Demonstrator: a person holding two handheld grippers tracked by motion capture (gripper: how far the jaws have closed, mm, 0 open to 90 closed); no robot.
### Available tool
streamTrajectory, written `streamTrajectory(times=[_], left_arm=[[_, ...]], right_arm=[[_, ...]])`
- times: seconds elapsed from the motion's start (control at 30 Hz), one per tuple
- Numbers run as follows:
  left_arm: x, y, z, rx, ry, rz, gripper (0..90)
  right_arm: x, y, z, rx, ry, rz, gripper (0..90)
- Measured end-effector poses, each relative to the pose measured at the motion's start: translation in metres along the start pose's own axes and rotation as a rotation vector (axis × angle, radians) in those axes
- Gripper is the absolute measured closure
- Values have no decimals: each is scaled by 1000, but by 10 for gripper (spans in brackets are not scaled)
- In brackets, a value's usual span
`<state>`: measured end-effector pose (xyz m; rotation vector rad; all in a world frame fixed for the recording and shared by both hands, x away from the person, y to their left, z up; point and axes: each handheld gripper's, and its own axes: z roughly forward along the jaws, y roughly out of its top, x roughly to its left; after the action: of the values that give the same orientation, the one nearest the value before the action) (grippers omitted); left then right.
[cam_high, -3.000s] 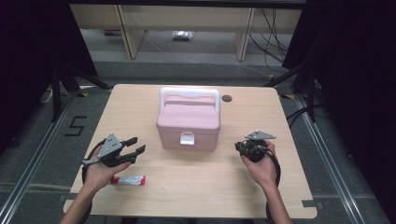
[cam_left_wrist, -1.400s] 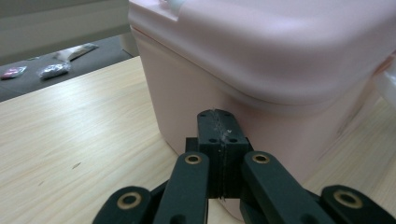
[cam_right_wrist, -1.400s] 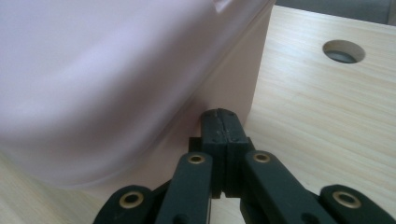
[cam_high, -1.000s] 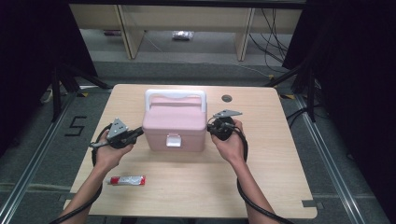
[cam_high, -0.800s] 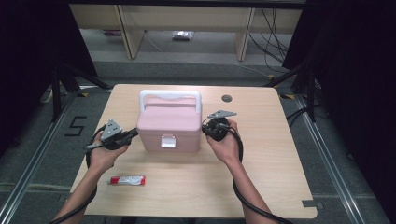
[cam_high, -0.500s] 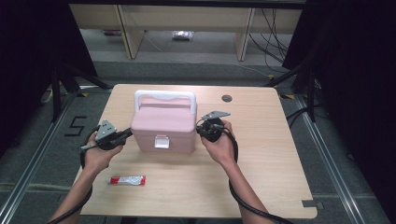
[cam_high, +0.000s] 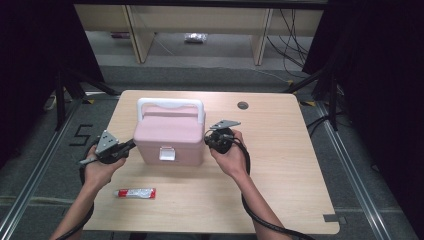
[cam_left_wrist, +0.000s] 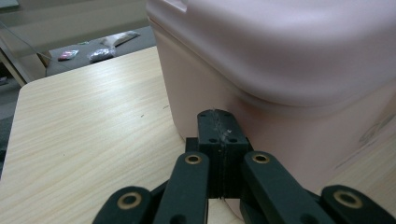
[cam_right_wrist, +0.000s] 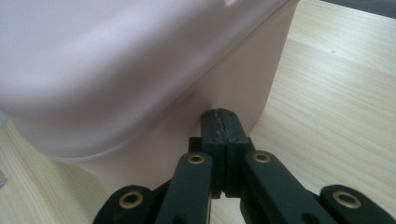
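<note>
High view: I had the box mid-bench, squeezed between left gripper and right gripper, jaws together. Rigid, smooth plastic, likely slippery; its handle offered surer hold.

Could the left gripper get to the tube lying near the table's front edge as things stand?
Probably yes: the tube lies on bare wood just beside the left gripper, nothing between, though its shut jaws now press the pink box.

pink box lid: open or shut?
Shut. The lid sits flush on the pink box, front latch down, handle upright.
</note>
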<state>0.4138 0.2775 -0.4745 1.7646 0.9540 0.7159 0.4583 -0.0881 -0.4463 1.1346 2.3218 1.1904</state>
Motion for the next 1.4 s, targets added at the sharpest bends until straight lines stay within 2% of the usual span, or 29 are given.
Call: streamTrajectory(times=[0.07, 0.17, 0.27, 0.3, 0.33, 0.37, 0.4, 0.43, 0.5, 0.53, 0.6, 0.63, 0.67, 0.7, 0.73, 0.8, 0.83, 0.87, 0.93, 0.97, 1.0, 1.1, 1.13, 1.17, 1.27, 1.3, 1.33, 1.37, 1.4], left_arm=[[0, 0, 0, 0, 1, -1, 898], [0, 0, 1, 0, 4, -4, 898], [2, -1, 2, -5, -3, -5, 897], [3, -1, 1, -2, -1, -16, 836], [6, -2, 0, -14, -4, -20, 836], [8, -2, -3, -19, 7, -34, 790], [12, -1, -6, -30, 20, -48, 748], [15, -1, -12, -35, 38, -67, 674], [22, 1, -19, -80, 48, -125, 648], [23, 3, -23, -95, 43, -143, 594], [24, 9, -28, -125, 29, -185, 568], [23, 12, -29, -138, 23, -198, 549], [21, 19, -31, -163, 23, -211, 516], [21, 19, -31, -163, 23, -211, 500], [20, 22, -31, -194, 16, -225, 500], [17, 30, -32, -213, 13, -237, 480], [15, 33, -32, -217, 6, -242, 460], [12, 39, -32, -222, -12, -252, 451], [11, 42, -32, -229, -22, -258, 445], [11, 44, -32, -230, -28, -265, 442], [10, 47, -32, -219, -27, -271, 440], [9, 53, -28, -215, -47, -261, 439], [9, 56, -27, -212, -49, -263, 440], [9, 58, -25, -209, -54, -259, 441], [10, 63, -18, -183, -54, -262, 450], [11, 65, -16, -177, -59, -259, 452], [11, 66, -14, -168, -60, -254, 457], [11, 67, -11, -165, -66, -247, 458], [12, 69, -9, -161, -68, -241, 461]], right_arm=[[1, 0, 1, -2, 1, -5, 900], [1, 1, 1, 7, 3, 18, 900], [0, 1, 1, 3, 4, 8, 900], [-2, 0, 1, 0, 5, -3, 885], [-2, 0, 1, 0, 5, -3, 885], [-2, 0, -1, 3, -2, 10, 873], [-4, 0, -2, -7, -16, 1, 862], [-8, -3, -9, -18, -40, 22, 841], [-10, -4, -13, -16, -56, 23, 830], [-14, -8, -18, -28, -63, 14, 814], [-16, -9, -21, -33, -65, 12, 805], [-20, -10, -23, -35, -61, -11, 796], [-22, -13, -29, -34, -67, 24, 778], [-22, -13, -29, -34, -67, 24, 778], [-22, -15, -31, -40, -69, 27, 768], [-23, -18, -37, -32, -75, 37, 754], [-23, -21, -38, -50, -60, 46, 738], [-22, -22, -42, -44, -71, 45, 733], [-22, -23, -42, -50, -71, 25, 729], [-21, -24, -43, -60, -61, 39, 725], [-20, -25, -44, -56, -61, 30, 718], [-17, -26, -46, -62, -50, 55, 705], [-18, -26, -47, -69, -66, 27, 702], [-15, -27, -47, -65, -48, 52, 695], [-13, -28, -48, -63, -48, 44, 690], [-14, -28, -48, -69, -52, 26, 686], [-12, -28, -49, -65, -41, 46, 684], [-12, -29, -50, -68, -51, 48, 683], [-12, -29, -48, -80, -36, 54, 681]])
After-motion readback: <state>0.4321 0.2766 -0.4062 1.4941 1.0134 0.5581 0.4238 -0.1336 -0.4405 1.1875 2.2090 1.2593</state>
